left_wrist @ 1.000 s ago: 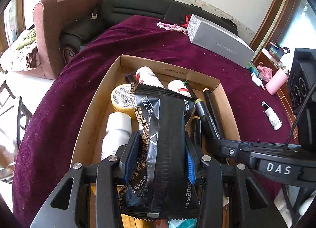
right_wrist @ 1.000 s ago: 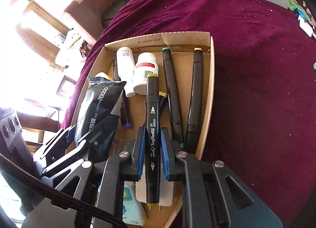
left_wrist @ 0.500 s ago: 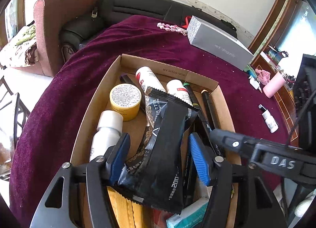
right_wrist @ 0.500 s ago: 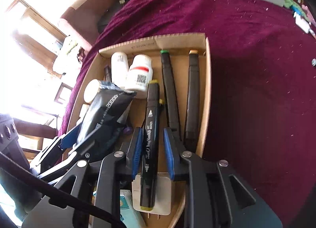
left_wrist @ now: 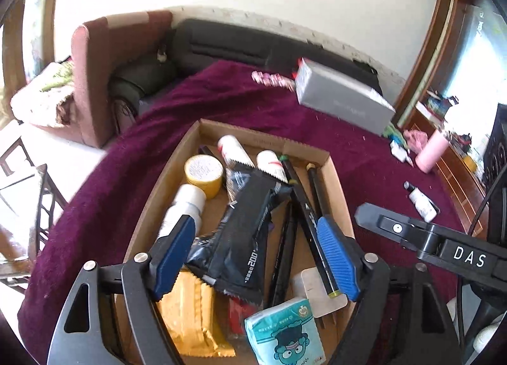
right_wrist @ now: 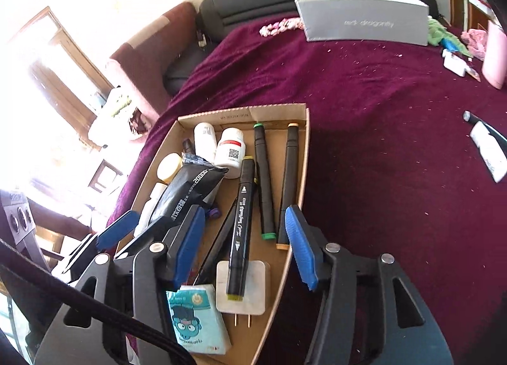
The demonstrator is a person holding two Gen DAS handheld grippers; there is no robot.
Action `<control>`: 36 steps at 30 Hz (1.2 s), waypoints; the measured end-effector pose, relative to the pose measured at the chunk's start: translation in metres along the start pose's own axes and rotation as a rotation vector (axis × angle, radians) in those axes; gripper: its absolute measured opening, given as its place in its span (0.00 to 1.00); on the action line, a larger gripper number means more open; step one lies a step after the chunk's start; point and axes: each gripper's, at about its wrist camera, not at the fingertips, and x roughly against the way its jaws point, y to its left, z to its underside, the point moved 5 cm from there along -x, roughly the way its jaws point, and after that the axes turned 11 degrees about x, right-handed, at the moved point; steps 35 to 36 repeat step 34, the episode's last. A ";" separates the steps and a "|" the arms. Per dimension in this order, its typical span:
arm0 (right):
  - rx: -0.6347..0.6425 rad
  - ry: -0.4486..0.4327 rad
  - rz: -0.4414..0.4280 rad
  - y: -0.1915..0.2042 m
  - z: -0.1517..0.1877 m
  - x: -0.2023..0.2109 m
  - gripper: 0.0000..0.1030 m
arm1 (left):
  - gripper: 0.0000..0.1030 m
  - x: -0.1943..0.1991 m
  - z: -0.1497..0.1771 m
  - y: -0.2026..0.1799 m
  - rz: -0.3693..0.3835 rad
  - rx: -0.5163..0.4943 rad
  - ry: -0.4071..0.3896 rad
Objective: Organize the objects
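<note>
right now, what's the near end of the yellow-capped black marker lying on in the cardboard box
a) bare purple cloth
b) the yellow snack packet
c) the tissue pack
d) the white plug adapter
d: in the right wrist view the yellow-capped marker lies with its near end across the white plug adapter inside the cardboard box, beside the tissue pack, not on it.

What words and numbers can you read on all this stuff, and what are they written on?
"DAS": on the right gripper, seen from the left wrist.
"2000": on the black packet; its other characters are too blurred to read.
"red dragonfly", blurry: on the grey box.
Yellow-capped marker: slanted script, too small to read.
White bottle: code label, unreadable.
Cardboard tray: printed line too small.
</note>
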 end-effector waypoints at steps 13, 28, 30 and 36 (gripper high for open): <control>0.017 -0.159 0.189 -0.030 0.030 0.046 0.61 | 0.98 0.090 -0.010 0.003 0.067 0.122 -0.322; 0.251 -0.217 0.356 -0.008 0.061 0.067 0.67 | 0.98 0.087 0.027 -0.015 -0.101 0.103 -0.250; 0.264 -0.213 0.364 -0.007 0.066 0.067 0.67 | 0.98 0.090 0.032 -0.020 -0.117 0.092 -0.257; 0.279 -0.208 0.373 -0.007 0.069 0.068 0.67 | 0.98 0.092 0.037 -0.025 -0.161 0.058 -0.272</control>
